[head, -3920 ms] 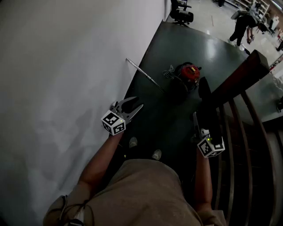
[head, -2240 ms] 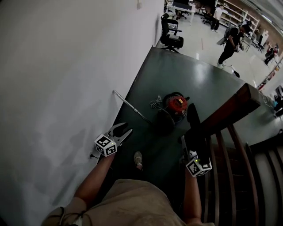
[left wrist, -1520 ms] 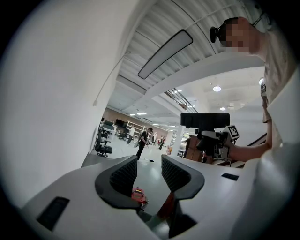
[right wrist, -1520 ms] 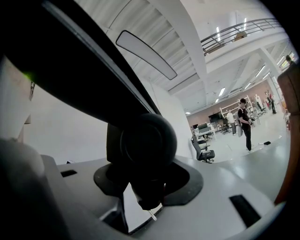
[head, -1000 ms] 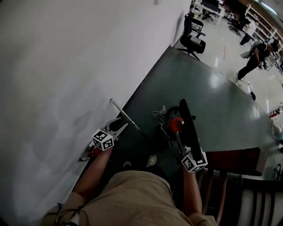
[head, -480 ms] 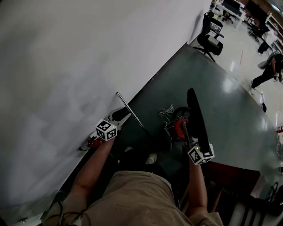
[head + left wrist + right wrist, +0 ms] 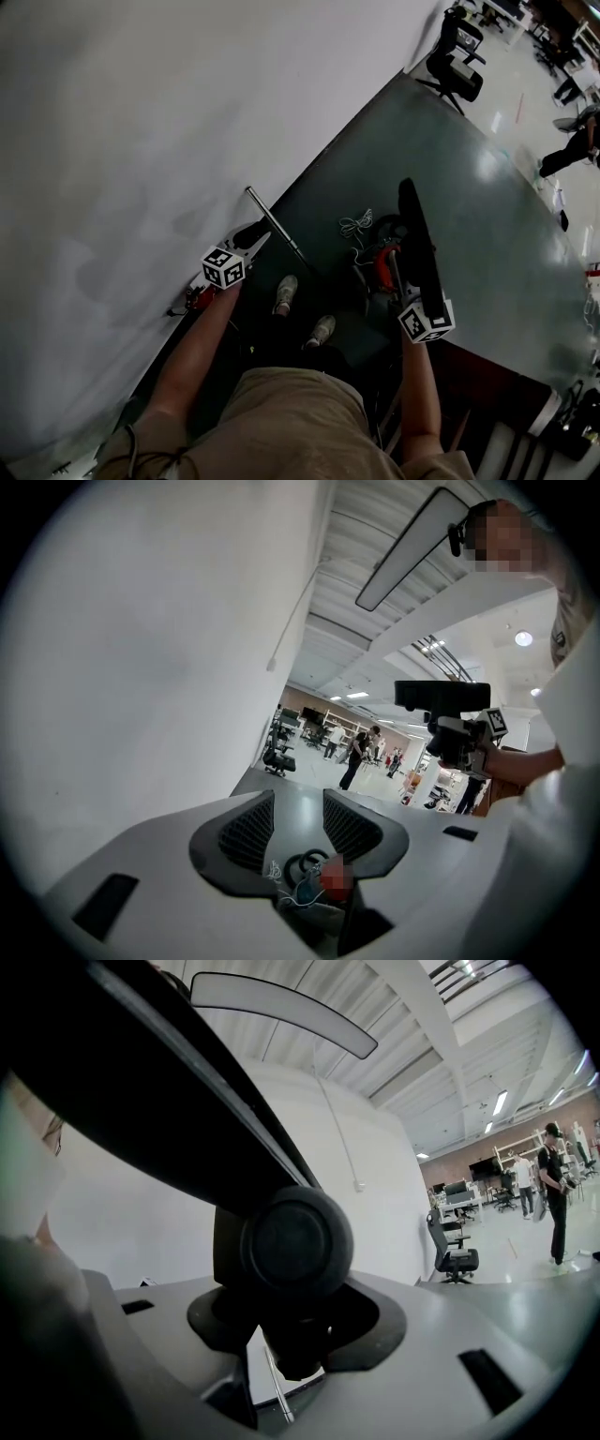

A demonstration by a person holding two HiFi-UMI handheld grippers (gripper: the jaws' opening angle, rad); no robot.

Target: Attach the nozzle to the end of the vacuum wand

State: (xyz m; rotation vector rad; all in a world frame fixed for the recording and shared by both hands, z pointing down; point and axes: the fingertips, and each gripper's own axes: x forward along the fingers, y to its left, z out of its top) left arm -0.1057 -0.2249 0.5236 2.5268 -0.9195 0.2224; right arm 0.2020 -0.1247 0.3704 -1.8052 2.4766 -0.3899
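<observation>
The thin metal vacuum wand (image 7: 277,228) leans from the dark floor up against the white wall. My left gripper (image 7: 255,235) hovers just left of it, open, with nothing between its fingers (image 7: 247,829). In the left gripper view the red vacuum (image 7: 314,878) shows through the gap. My right gripper (image 7: 405,281) is shut on the neck of the long black floor nozzle (image 7: 418,239), which sticks out ahead over the red vacuum (image 7: 382,265). In the right gripper view the nozzle's round neck (image 7: 295,1234) fills the jaws, and the wand (image 7: 277,1393) shows below.
A white cord (image 7: 357,225) lies by the vacuum. My feet (image 7: 286,292) stand on the dark floor between both arms. A small red object (image 7: 195,298) sits at the wall's foot. Wooden stairs (image 7: 497,384) are at lower right, an office chair (image 7: 459,42) and a person (image 7: 570,141) far off.
Both grippers have moved forward and lower over the floor. The left one now sits closer beside the wand, and the right one carries the nozzle over the vacuum. The stairs have dropped behind.
</observation>
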